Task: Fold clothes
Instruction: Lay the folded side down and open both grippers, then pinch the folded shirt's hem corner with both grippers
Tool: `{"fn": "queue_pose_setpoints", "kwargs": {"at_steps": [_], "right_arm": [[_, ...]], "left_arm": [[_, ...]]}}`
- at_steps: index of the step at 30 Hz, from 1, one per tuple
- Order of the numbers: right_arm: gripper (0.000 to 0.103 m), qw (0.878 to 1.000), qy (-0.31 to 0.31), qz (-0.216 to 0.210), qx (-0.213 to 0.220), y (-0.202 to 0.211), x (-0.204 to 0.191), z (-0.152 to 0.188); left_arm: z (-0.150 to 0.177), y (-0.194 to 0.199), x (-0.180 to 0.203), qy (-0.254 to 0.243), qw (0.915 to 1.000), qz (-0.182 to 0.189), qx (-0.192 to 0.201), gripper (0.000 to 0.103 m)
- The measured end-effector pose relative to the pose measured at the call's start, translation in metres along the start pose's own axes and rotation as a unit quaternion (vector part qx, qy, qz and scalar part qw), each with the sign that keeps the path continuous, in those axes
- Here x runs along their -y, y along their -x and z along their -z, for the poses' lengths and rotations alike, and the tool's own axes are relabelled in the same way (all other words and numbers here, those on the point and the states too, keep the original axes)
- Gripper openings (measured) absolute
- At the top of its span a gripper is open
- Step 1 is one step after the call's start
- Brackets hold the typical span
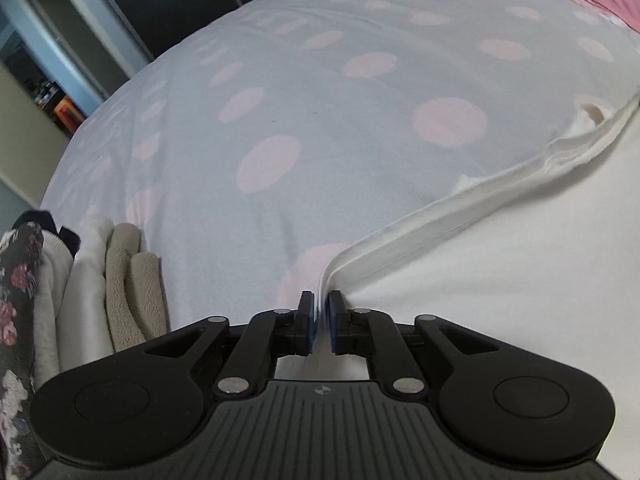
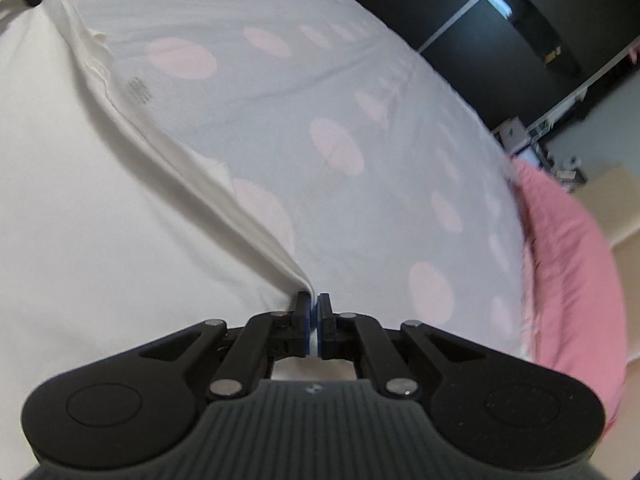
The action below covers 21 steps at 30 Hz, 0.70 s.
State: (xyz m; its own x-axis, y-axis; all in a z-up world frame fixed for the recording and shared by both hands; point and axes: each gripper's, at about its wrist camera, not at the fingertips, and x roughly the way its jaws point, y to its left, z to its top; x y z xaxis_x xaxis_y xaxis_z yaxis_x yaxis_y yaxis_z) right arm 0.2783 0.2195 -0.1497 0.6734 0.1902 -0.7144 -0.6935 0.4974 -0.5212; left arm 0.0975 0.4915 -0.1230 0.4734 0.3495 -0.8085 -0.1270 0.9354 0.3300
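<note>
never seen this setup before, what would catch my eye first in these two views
The white garment fills the near side of both views, its hem pinched in the left gripper and the right gripper. Beyond it spreads a pale bedspread with pink dots. A stack of folded clothes sits at the left view's lower left; a pink blanket edges the right view.

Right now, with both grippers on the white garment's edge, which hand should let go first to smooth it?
Left, probably. The left gripper pinches the white garment only loosely, a gap showing, while the right gripper is clamped tight on it.
</note>
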Motion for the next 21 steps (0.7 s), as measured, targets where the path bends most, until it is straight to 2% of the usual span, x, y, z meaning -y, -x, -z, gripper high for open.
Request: {"fn": "queue_pose_setpoints", "kwargs": {"at_steps": [3,5,10,14,21], "right_arm": [[0.008,0.999,-0.043,-0.003,-0.006,-0.006,0.008,0.001],[0.018,0.998,-0.070,0.000,-0.006,-0.006,0.015,0.002],[0.023,0.992,-0.123,0.017,-0.005,0.006,0.035,0.009],[0.026,0.984,-0.178,0.021,-0.005,0.025,0.056,0.021],[0.026,0.964,-0.262,-0.039,-0.001,0.089,0.064,0.072]], "left_arm": [[-0.001,-0.003,-0.007,0.023,0.9997,-0.005,0.007,0.009],[-0.002,-0.002,-0.008,0.029,0.9994,-0.013,0.011,0.011],[0.001,0.023,-0.019,0.060,0.9961,-0.040,0.051,0.011],[0.015,0.052,-0.024,0.068,0.9953,-0.026,0.064,0.012],[0.066,0.114,-0.017,0.063,0.9956,0.006,0.069,0.012]]}}
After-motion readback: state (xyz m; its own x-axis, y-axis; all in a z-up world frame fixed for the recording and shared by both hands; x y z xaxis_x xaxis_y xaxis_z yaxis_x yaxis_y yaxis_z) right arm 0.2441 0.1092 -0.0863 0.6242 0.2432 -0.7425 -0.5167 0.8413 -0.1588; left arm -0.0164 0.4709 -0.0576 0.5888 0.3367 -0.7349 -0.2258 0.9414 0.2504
